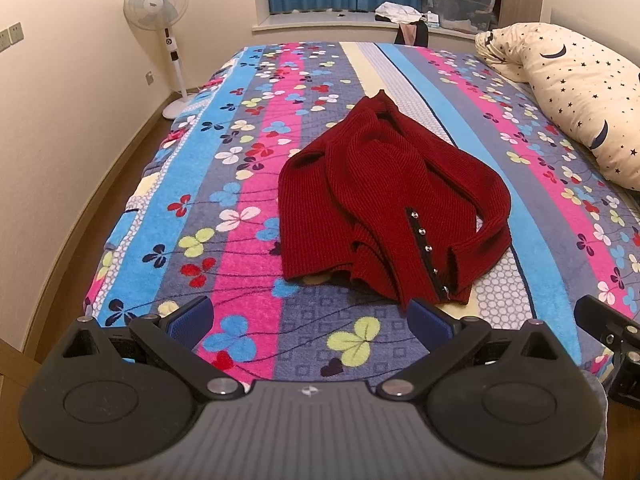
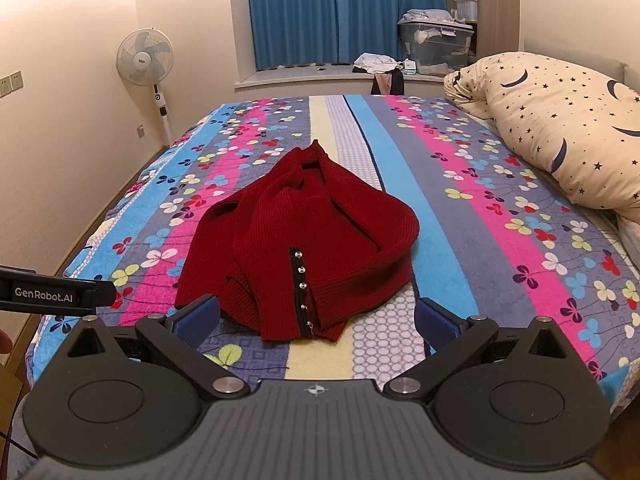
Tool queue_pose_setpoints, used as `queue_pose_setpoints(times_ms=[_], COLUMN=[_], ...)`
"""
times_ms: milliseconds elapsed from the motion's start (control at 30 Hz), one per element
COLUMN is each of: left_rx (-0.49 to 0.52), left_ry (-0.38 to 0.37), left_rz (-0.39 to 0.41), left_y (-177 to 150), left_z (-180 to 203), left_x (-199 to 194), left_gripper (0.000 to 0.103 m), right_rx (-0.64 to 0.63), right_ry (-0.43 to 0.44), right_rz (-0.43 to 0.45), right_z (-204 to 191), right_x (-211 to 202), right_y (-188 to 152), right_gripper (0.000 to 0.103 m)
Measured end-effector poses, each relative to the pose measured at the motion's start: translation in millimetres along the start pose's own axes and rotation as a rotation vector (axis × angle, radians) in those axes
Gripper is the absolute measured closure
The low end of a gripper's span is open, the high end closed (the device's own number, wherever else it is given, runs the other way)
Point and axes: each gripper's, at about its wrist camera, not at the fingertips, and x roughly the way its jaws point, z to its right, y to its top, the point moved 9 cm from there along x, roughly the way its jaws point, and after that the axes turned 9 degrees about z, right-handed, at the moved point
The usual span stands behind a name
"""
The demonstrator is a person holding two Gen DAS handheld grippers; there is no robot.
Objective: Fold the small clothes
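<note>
A dark red knitted cardigan [image 1: 384, 204] with a black button band lies crumpled on the bed, also in the right wrist view [image 2: 304, 248]. My left gripper [image 1: 310, 320] is open and empty, just short of the cardigan's near hem, its right fingertip [image 1: 430, 318] close to the hem corner. My right gripper [image 2: 318, 318] is open and empty, with the cardigan's near hem between its spread fingers. Part of the right gripper shows at the left view's right edge [image 1: 612, 340], and part of the left gripper at the right view's left edge [image 2: 52, 294].
The bed carries a striped, clover-patterned blanket [image 1: 256, 184]. A cream star-and-moon quilt [image 1: 568, 92] is bundled at the right. A standing fan [image 1: 160, 8] is by the left wall. A window ledge with boxes and clothes [image 1: 440, 4] lies beyond the bed.
</note>
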Motion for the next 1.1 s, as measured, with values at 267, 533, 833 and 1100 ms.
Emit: queue_pose_setpoints(times_ms=[267, 533, 833, 1100], left_rx=[-0.001, 0.004, -0.012, -0.071], left_ry=[0.003, 0.002, 0.054, 0.137], left_rz=[-0.004, -0.013, -0.041, -0.135], left_y=[-1, 0, -10, -36], left_z=[0, 0, -22, -66], left_x=[1, 9, 52, 137], left_gripper=[0.000, 0.000, 0.000, 0.000], right_rx=[0.001, 0.001, 0.061, 0.196], right_ry=[0.001, 0.005, 0.022, 0.114], right_rz=[-0.001, -0.009, -0.067, -0.166], right_z=[1, -2, 11, 24], right_x=[1, 8, 42, 133], right_y=[0, -2, -15, -33], right_gripper=[0.001, 0.001, 0.001, 0.001])
